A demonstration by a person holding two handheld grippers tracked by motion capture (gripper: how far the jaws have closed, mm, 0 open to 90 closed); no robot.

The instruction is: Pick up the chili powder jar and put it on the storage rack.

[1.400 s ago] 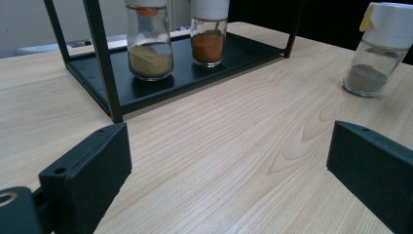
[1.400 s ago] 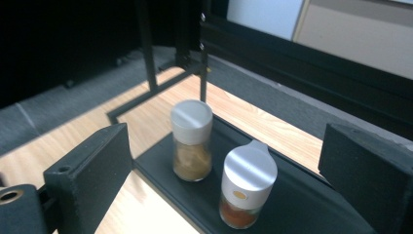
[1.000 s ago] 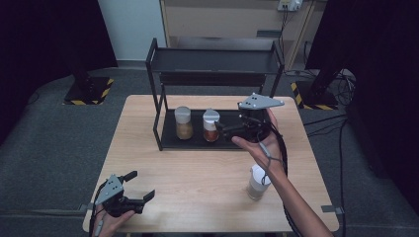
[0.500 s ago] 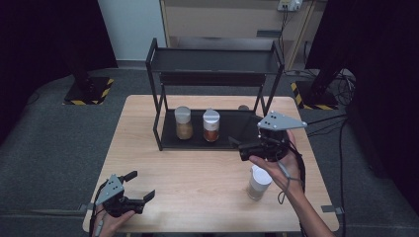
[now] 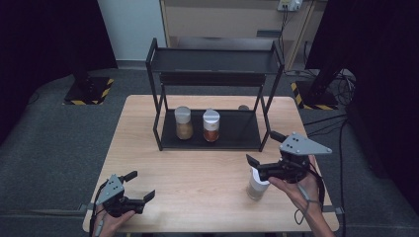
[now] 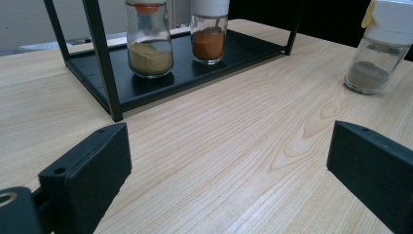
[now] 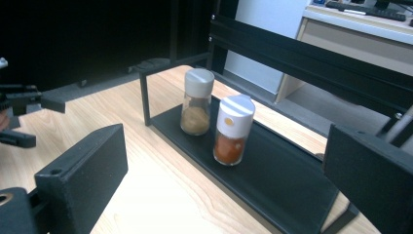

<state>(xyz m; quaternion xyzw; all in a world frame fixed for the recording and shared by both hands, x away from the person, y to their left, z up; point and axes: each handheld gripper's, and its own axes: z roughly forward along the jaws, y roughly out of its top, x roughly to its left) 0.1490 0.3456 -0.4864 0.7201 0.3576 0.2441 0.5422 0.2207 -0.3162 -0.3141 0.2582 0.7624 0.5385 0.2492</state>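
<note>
A black two-tier rack (image 5: 216, 61) stands at the back of the wooden table (image 5: 197, 173). On its lower shelf stand a tan-powder jar (image 5: 183, 123) (image 6: 148, 44) (image 7: 196, 102) and an orange-powder jar (image 5: 211, 125) (image 6: 209, 34) (image 7: 234, 129). A third white-lidded jar (image 5: 256, 186) (image 6: 377, 53) stands on the table at the near right. My right gripper (image 5: 264, 148) (image 7: 226, 175) hovers just above and behind it, facing the rack; its jaws have just been opening, with nothing between them. My left gripper (image 5: 140, 185) (image 6: 229, 170) rests open at the near left.
The rack's top shelf is bare, and its posts (image 5: 265, 123) frame the lower shelf. The table's front edge runs just behind both hands. Dark floor, cables and a cabinet (image 5: 237, 19) surround the table.
My right gripper has come away from the rack's right end, moving toward the near right and downward, to just above the lone jar. The left gripper has stayed put.
</note>
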